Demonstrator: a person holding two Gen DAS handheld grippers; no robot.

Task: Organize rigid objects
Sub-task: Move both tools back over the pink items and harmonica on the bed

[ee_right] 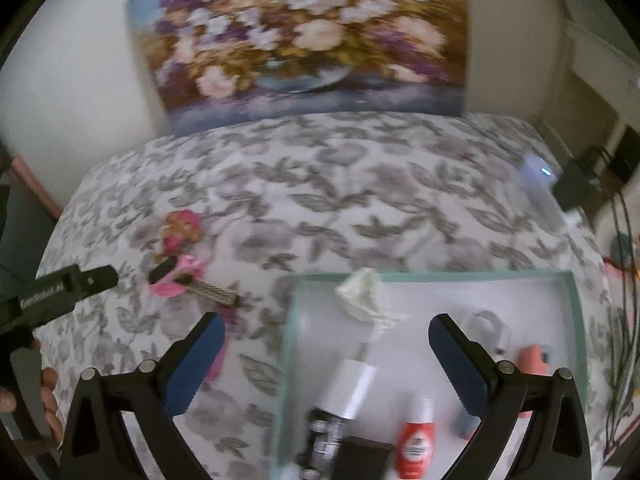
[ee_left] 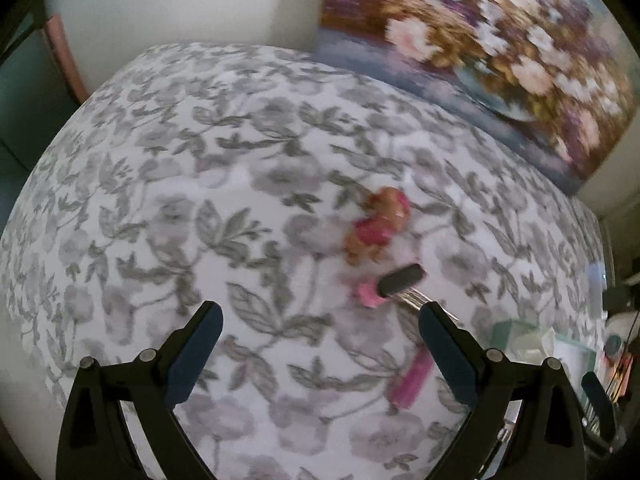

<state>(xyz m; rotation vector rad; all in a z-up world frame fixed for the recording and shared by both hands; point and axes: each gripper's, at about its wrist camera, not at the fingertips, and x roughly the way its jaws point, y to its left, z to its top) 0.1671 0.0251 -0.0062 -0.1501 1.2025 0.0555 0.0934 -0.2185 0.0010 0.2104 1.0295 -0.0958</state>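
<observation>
A small pink and brown figure toy (ee_left: 378, 226) lies on the flowered bedspread, also in the right wrist view (ee_right: 182, 230). Beside it lie a black and pink item with a silver handle (ee_left: 396, 282) (ee_right: 188, 278) and a pink stick (ee_left: 410, 380). My left gripper (ee_left: 320, 330) is open and empty, just short of these. My right gripper (ee_right: 326, 340) is open and empty above a pale green tray (ee_right: 576, 320) that holds a white adapter (ee_right: 352, 390), a red bottle (ee_right: 414, 448), crumpled white paper (ee_right: 364, 290) and a salmon item (ee_right: 534, 360). The left gripper's body (ee_right: 60, 286) shows at left.
A flower painting (ee_right: 304, 40) leans on the wall behind the bed. A white device with a light (ee_right: 540, 184) and cables (ee_right: 624, 240) are at the right edge. The bedspread (ee_left: 160, 200) stretches left. The frames are blurred.
</observation>
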